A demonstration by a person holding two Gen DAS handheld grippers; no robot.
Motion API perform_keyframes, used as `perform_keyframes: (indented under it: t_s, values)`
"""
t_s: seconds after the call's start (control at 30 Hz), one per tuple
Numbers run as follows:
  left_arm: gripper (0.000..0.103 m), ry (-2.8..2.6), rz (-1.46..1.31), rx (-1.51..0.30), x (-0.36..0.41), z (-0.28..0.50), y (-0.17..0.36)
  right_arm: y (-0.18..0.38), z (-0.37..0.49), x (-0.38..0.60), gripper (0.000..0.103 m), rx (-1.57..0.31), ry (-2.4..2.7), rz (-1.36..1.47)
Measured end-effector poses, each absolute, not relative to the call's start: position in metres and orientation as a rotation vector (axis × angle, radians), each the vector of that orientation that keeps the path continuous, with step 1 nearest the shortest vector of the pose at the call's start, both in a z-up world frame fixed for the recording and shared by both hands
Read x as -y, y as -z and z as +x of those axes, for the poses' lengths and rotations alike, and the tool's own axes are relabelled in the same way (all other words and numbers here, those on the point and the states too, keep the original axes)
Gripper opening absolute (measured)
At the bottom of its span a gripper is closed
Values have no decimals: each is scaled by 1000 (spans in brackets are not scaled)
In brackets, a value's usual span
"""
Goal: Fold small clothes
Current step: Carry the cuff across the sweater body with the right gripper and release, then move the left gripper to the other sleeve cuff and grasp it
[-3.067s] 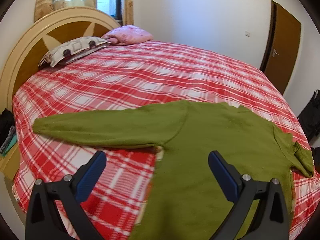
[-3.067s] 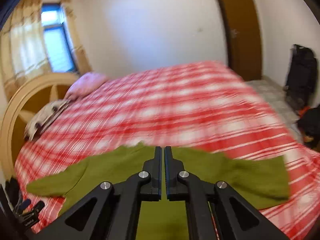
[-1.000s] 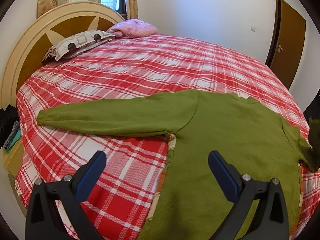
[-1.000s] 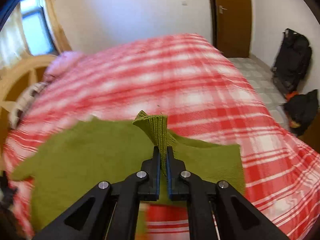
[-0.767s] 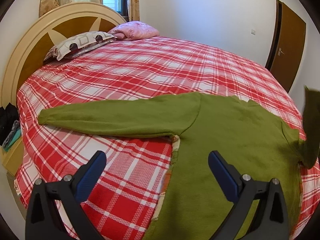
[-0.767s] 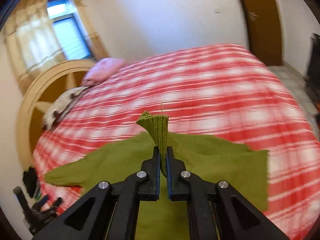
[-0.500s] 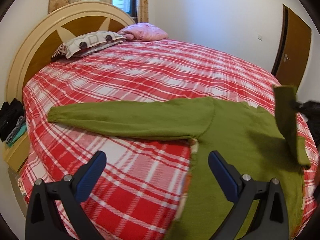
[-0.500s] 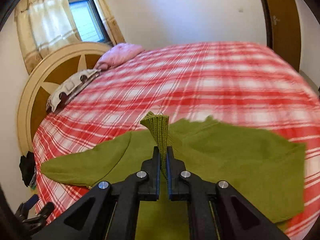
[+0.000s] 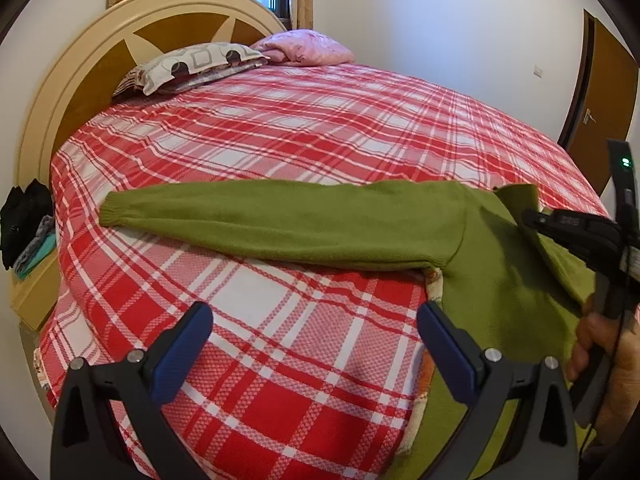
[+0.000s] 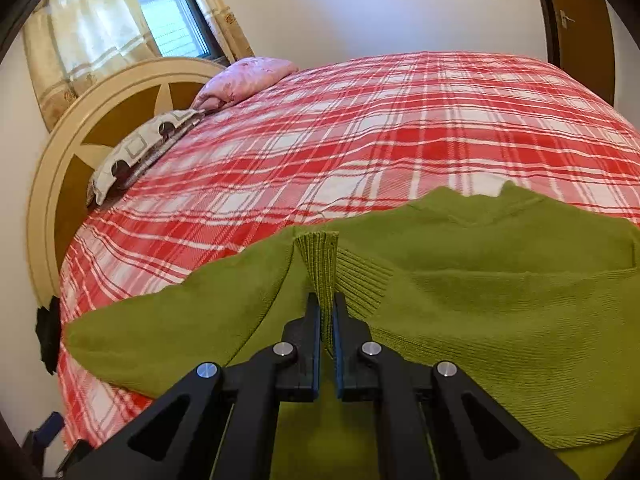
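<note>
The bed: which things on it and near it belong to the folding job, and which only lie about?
Belong to the job:
green sweater
its ribbed cuff, pinched in the right hand-held gripper
left hand-held gripper, open

Only lying about:
patterned pillow
pink pillow
dark clothes beside the bed

Soft, even daylight enters from the window [image 10: 172, 20] at 11 o'clock; both views are sharp, with fisheye bending and dark corners.

Right sleeve [image 10: 320, 268] carried over sweater [image 10: 500, 320].
</note>
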State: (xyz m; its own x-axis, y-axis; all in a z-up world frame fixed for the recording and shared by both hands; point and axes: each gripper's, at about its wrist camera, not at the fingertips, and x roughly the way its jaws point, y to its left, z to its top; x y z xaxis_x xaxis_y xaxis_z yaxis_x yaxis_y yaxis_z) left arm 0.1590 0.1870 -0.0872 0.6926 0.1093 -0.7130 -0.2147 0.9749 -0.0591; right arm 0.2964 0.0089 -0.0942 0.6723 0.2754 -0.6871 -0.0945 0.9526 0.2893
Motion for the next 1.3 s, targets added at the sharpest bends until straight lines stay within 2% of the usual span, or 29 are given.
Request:
perform_keyframes:
  t_s: [0.1,0.13,0.17,0.2,0.23,0.33,0.4,0.47,0.67,0.87,1.03,1.17,1.3]
  values:
    - [103,-186,-133,-785,-189,160,88,111,299,-24,11,-862,-235,235]
    - [103,-190,-131,-783,-190,160,89,117,300,-29,29,-895,-266,247]
    - [103,-193,-130,-782,-191,160,89,118,296,-34,54,-889,-319,274]
    - [103,-197,-131,-785,-193,161,90,113,291,-36,62,-870,-380,300]
    - [103,-199,-132,-789,-193,162,91,107,288,-39,65,-865,-437,324]
    - [103,-205,-133,-794,-194,164,91,81,270,-36,64,-813,-493,337]
    - [103,-204,-128,-791,-192,164,89,54,250,-11,64,-699,-395,277]
    - [103,-200,-118,-781,-189,163,86,47,242,20,64,-677,-296,246]
    - [103,-198,-114,-785,-181,165,85,79,225,128,63,-794,-18,131]
    - [103,-240,-77,-767,-178,162,80,120,189,187,62,-849,101,67]
    - [103,-327,-92,-759,-199,162,77,114,184,185,62,-846,191,19]
    - [103,-442,-98,-738,-231,160,78,86,166,156,63,-718,123,39]
    - [103,-533,-189,-752,-280,166,81,68,160,111,63,-673,-11,60]
